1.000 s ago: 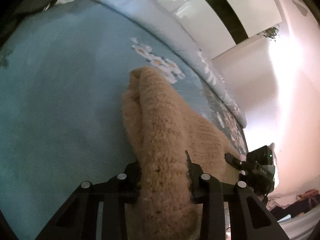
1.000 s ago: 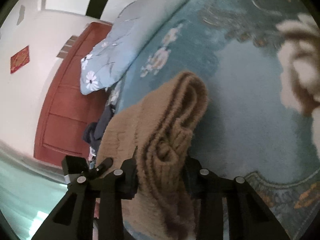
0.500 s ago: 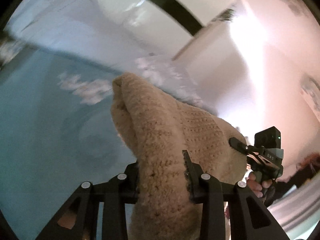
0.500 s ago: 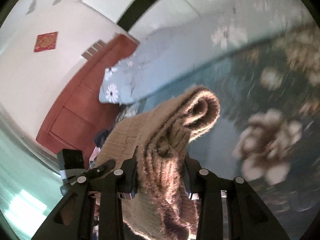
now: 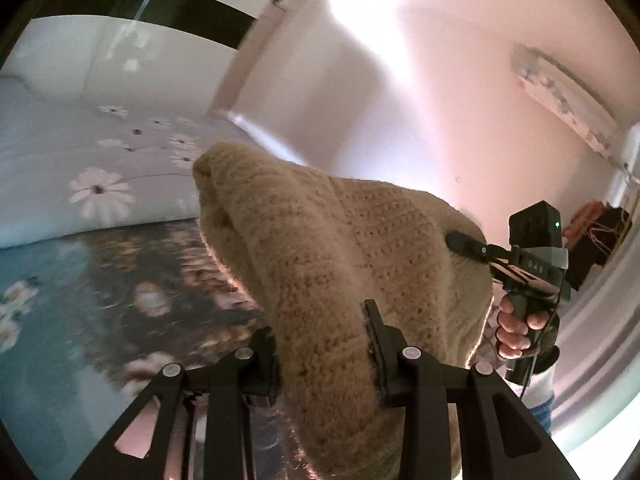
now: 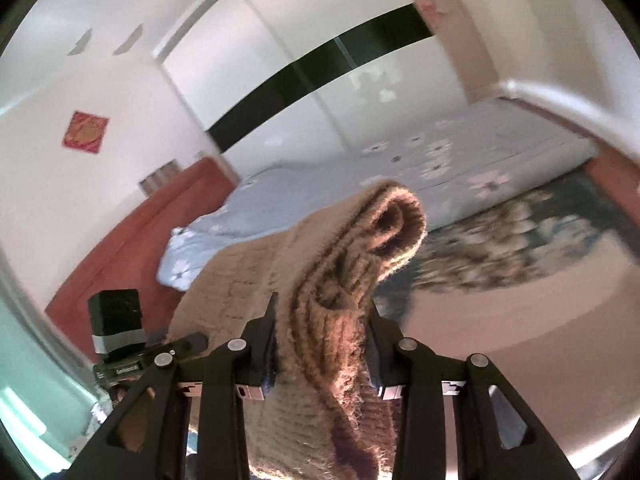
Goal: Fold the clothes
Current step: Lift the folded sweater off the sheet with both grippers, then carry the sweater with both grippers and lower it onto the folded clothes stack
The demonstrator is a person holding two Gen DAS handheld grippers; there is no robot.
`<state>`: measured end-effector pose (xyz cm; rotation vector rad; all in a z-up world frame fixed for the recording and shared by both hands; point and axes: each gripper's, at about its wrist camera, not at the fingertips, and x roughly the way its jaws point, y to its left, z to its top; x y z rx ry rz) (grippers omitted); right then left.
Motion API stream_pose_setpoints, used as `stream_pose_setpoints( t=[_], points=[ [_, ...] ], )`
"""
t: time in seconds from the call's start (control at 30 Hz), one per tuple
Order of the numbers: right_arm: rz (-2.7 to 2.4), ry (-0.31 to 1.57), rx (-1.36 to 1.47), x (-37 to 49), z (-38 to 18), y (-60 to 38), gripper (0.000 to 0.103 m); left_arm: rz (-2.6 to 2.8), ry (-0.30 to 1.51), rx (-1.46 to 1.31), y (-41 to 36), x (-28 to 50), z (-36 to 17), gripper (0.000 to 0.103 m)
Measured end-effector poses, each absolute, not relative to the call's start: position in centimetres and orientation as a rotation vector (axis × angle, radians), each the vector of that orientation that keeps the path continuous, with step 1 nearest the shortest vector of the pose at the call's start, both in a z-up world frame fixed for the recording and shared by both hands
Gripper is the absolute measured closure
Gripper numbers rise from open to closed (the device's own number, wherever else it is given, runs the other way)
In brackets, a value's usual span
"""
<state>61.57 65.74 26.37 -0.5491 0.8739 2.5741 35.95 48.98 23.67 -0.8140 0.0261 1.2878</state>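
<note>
A thick beige knitted sweater [image 5: 320, 264] hangs in the air, stretched between both grippers. My left gripper [image 5: 324, 344] is shut on one bunched end of it. My right gripper [image 6: 324, 332] is shut on the other rolled end of the sweater [image 6: 340, 264]. In the left wrist view the right gripper [image 5: 480, 250] shows at the right, gripped by a hand [image 5: 516, 324], its finger against the knit. In the right wrist view the left gripper's body [image 6: 120, 332] shows at the lower left. The sweater's lower part drops out of sight below both cameras.
A bed with a teal flowered blanket [image 5: 80, 304] lies below, with a pale blue daisy-print quilt [image 6: 460, 164] behind it. A red wooden headboard [image 6: 160, 224] and white wardrobe doors with a black band [image 6: 320, 68] stand beyond. White walls close the right side.
Both grippers have risen quickly from just above the blanket, lifting the sweater clear of the bed. The views now tilt toward the walls and wardrobe. Both grips are unchanged.
</note>
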Motion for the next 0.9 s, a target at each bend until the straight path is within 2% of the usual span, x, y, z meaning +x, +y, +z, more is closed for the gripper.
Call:
stream_pose_setpoints(
  t=[0.33, 0.47, 0.67, 0.9],
  points=[
    [2.37, 0.834, -0.582, 71.2, 26.2, 73.3, 0.066, 1.166, 0.049, -0.855, 59.5, 44.5, 20.2, 0.067],
    [2.331, 0.88, -0.567, 72.7, 23.4, 76.2, 0.066, 1.184, 0.065, -0.914, 61.4, 45.5, 17.5, 0.067],
    [2.212, 1.049, -0.65, 73.8, 15.7, 81.0, 0.064, 1.18, 0.095, -1.016, 62.7, 45.1, 14.1, 0.063],
    [2.23, 1.045, -0.624, 74.1, 14.7, 81.4, 0.062, 1.212, 0.183, -0.991, 62.5, 46.0, 13.3, 0.06]
  ],
)
